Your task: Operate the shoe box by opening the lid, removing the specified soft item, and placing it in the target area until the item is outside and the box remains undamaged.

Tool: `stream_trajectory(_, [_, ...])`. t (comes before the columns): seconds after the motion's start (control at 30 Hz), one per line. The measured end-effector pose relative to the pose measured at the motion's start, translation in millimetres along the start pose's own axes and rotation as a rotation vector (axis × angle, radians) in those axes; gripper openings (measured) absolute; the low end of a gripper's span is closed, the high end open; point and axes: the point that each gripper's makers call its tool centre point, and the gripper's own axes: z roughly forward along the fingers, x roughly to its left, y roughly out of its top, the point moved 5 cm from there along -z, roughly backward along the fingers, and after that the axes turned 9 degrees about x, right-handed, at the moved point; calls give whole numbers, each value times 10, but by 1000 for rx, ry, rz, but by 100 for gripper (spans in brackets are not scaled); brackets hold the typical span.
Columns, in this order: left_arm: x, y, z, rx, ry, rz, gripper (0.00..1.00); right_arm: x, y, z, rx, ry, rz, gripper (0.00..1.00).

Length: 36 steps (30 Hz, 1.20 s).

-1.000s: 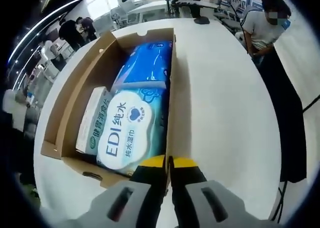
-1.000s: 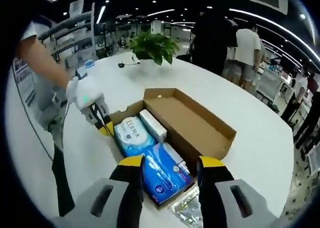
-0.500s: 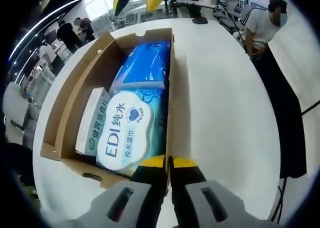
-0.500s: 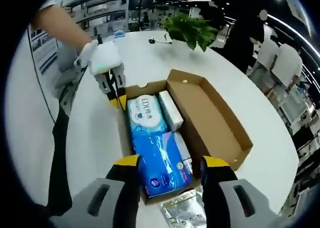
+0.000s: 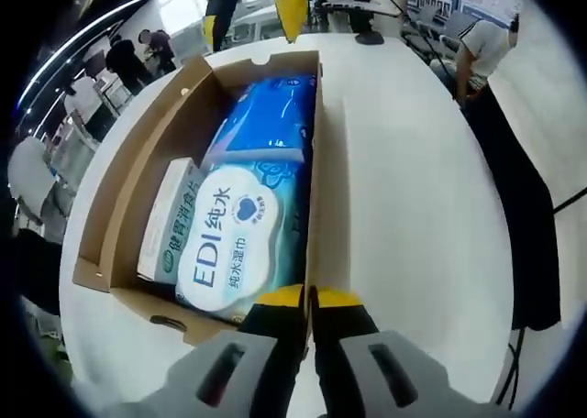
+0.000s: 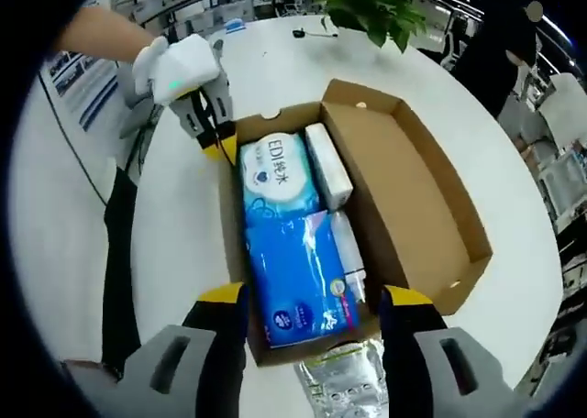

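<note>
The open brown shoe box (image 5: pixel 119 189) (image 6: pixel 431 189) lies on a white table. Inside are a white-and-teal "EDI" wet-wipes pack (image 5: pixel 229 239) (image 6: pixel 278 175), a blue soft pack (image 5: pixel 266 115) (image 6: pixel 298 271) and a slim white carton (image 5: pixel 167 221) (image 6: pixel 327 164). My left gripper (image 5: pixel 309 299) is shut on the end of the box's side wall; in the right gripper view it (image 6: pixel 217 145) pinches the far-left corner. My right gripper (image 6: pixel 315 301) is open above the near end of the box, straddling the blue pack. Its yellow tips (image 5: pixel 289 1) hang over the box's far end.
The box lid (image 6: pixel 417 152) lies folded out flat on the right. A silvery foil packet (image 6: pixel 347 386) rests on the table just outside the near end. A potted plant (image 6: pixel 371 4) stands at the table's far side. People stand around the table edge (image 5: pixel 477 51).
My right gripper has moved in over the box and tipped down onto it, still open. The left gripper keeps its hold on the box wall and has not moved.
</note>
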Motion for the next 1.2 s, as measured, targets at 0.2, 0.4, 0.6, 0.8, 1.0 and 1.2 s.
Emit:
stream_trajectory(0.2, [-5,-2,-2,-4,5,1,1,84,6,94,37,4,-67,63])
stream_trajectory(0.4, [1,6,-3,-2,-11,3,1,10,44,152,33,18,-37,63])
stream_trajectory(0.6, [-7,10,-2,-2,-6,5,1,28,-62,315,71,15,-51,63])
stream_trajectory(0.8, [-7,11,-3,-4,0,3,1,24,-85,372,83,19,-60,67])
stream_trajectory(1.0, [-1,14,-2,-3,-3,-1,1,-1,3,306,58,37,-46,65])
stream_trajectory(1.2, [-2,16,-2,-6,0,1,1,69,-66,479,115,42,-92,65])
